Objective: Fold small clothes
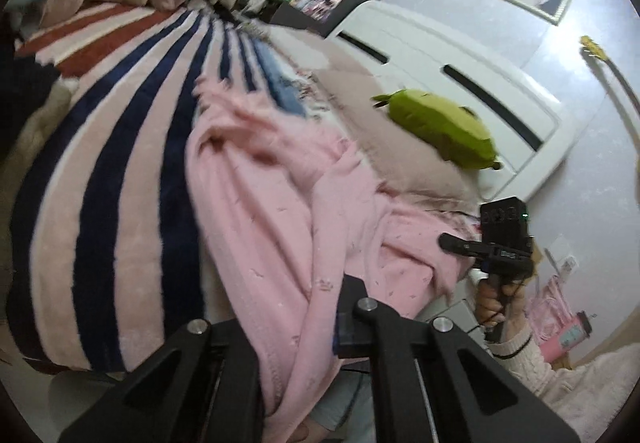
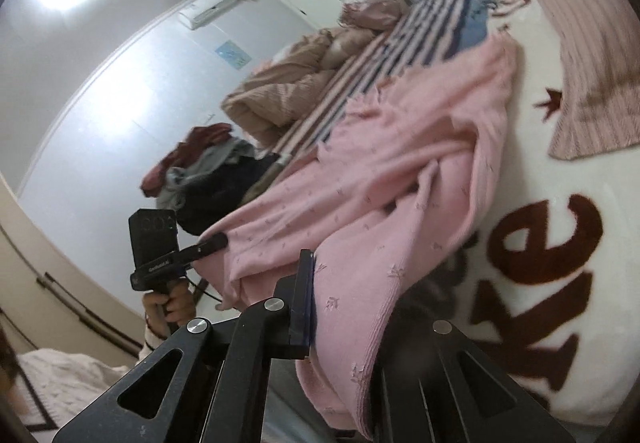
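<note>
Both grippers, left and right, pinch the soft, light pink knit garment's hem at six o'clock; regrip corners.

Brown letters "ke" on white blanket; print on left gripper body illegible.

Pink garment with small, perhaps floral, motifs, navy-pink striped blanket

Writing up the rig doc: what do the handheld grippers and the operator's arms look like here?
Both grippers, left and right, are matte black: triangular cutout linkage arms with silver round pivot bolts and flat fingers. Each carries a boxy black camera block over a pistol-style handle. A thin black cable trails from the left one. The sleeves are cream cable-knit.
</note>
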`<move>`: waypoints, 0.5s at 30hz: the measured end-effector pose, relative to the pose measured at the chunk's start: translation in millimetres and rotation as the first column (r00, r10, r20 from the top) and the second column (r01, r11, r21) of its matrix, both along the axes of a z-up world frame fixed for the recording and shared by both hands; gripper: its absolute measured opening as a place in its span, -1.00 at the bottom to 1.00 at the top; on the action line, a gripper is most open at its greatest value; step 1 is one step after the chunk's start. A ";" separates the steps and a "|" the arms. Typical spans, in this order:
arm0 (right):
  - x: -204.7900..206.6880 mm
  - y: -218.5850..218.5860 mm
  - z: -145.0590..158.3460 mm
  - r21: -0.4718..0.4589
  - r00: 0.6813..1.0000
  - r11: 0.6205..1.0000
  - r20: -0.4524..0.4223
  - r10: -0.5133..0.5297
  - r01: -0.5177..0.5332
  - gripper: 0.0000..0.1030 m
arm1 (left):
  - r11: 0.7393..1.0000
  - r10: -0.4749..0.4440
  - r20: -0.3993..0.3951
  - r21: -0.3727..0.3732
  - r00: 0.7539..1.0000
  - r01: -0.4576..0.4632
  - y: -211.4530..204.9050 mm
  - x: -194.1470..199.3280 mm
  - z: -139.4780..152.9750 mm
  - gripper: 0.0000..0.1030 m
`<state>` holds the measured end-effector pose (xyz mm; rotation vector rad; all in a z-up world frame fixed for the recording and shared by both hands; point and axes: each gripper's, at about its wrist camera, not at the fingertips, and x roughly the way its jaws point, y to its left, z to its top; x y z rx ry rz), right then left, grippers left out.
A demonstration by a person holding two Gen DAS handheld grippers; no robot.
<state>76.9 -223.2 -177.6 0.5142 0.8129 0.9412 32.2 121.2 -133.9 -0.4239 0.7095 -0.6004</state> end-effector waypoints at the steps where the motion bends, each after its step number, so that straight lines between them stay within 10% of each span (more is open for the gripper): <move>1: -2.5 -0.7 5.5 0.001 1.000 1.000 0.008 -0.004 0.004 -0.98 | 1.000 -0.003 0.015 0.004 1.000 0.003 -1.0 -2.9 8.0 -0.90; 6: 16.6 6.1 36.2 -0.117 0.996 0.989 0.040 -0.086 0.090 -0.98 | 0.994 0.055 0.044 0.090 0.998 -0.059 -4.3 25.6 30.7 -0.90; 15: 149.3 11.7 36.1 -0.365 0.968 0.898 0.044 -0.246 0.245 -0.98 | 0.964 0.132 -0.008 0.233 0.991 -0.127 -26.6 189.6 24.6 -0.89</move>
